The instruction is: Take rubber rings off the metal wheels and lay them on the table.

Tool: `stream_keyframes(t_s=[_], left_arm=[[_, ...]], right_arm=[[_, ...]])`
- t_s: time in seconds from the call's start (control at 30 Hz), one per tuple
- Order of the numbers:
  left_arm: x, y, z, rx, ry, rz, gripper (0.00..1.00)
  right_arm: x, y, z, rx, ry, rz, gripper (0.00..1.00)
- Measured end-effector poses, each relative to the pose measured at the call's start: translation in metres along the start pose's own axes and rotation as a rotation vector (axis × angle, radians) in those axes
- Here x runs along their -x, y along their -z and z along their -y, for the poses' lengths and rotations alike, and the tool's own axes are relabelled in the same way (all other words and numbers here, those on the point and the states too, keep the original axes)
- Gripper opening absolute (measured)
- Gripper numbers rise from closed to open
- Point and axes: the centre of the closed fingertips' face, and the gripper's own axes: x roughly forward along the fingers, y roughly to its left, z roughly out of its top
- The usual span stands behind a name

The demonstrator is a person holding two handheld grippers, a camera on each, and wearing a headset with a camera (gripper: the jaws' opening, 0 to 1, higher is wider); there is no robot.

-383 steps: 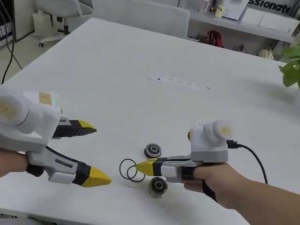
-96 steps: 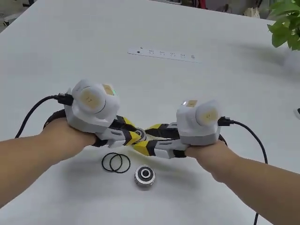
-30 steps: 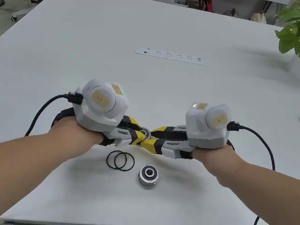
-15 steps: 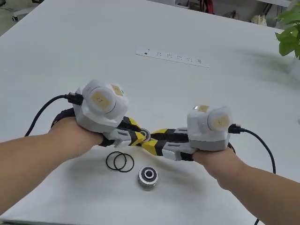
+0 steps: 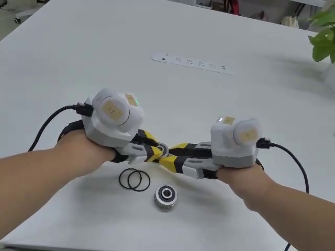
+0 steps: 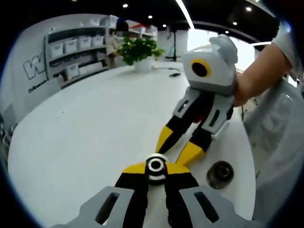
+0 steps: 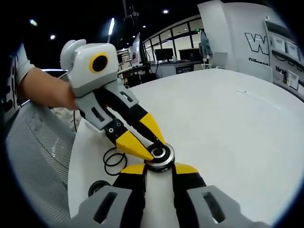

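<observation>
A small metal wheel (image 5: 160, 150) is held above the table between both grippers. My left gripper (image 5: 155, 152) comes in from the left and is shut on the wheel (image 6: 156, 165). My right gripper (image 5: 169, 160) meets it from the right, jaws closed against the wheel's (image 7: 159, 156) rim. In the left gripper view the right gripper (image 6: 176, 147) reaches down from the upper right. In the right gripper view the left gripper (image 7: 145, 137) comes from the left. Two black rubber rings (image 5: 134, 180) lie overlapping on the table just below. A second wheel (image 5: 166, 195) lies flat beside them.
A white power strip (image 5: 191, 63) lies further back on the white table (image 5: 78, 63). A green plant (image 5: 324, 44) stands at the far right. Black cables (image 5: 49, 125) trail from both grippers. The table's near edge is close below the second wheel.
Since 12.8 s ago one wheel has left the table and both grippers have closed in on it. Over the last second the grippers hold almost still.
</observation>
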Motion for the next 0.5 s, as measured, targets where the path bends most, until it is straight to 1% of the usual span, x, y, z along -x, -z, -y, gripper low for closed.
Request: stream_keyframes(t_s=[0.5], left_arm=[[-0.0002,0.0002,-0.0006,0.003,0.005,0.004,0.12]], right_arm=[[0.0016,0.0012,0.0003,0.001,-0.009,0.002,0.15]])
